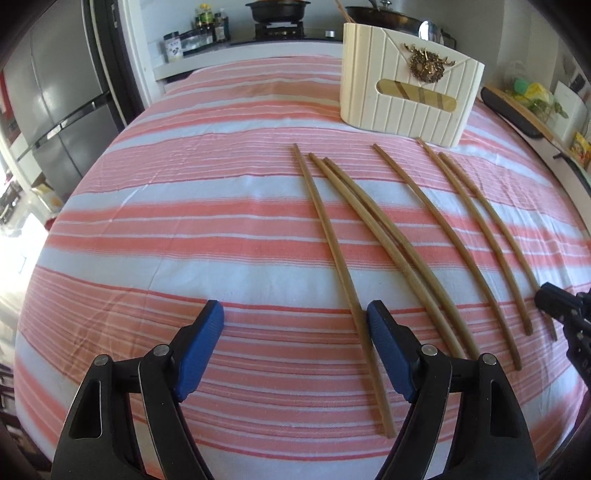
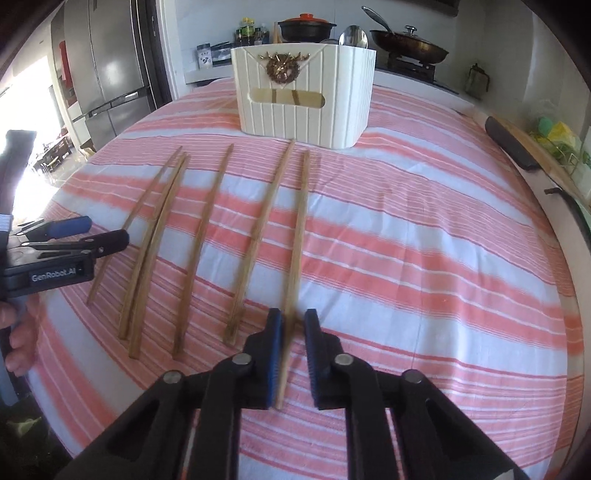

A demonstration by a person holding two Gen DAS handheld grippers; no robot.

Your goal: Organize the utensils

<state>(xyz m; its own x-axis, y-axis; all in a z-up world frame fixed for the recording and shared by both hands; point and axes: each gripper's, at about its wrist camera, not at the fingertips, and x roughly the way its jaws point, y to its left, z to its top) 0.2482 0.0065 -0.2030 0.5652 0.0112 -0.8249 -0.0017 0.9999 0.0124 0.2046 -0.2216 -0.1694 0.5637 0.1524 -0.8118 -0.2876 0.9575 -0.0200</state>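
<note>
Striped pink-and-white cloth (image 2: 406,240) covers a kitchen table; six wooden chopsticks (image 2: 207,236) lie side by side near a cream utensil holder (image 2: 303,96) at the far end. Right gripper (image 2: 293,325), slightly parted, straddles the rightmost chopstick (image 2: 299,229). Left gripper (image 1: 295,317) hovers wide open, empty.

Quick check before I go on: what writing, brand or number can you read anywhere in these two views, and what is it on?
"GenRobot.AI": white letters on the black body of the left gripper, seen from the right wrist view.
Label on the white jar by the stove: too small to read.
Labels on the dark bottles: blurred.
The cream utensil holder bears only a gold ornament, no text.
</note>
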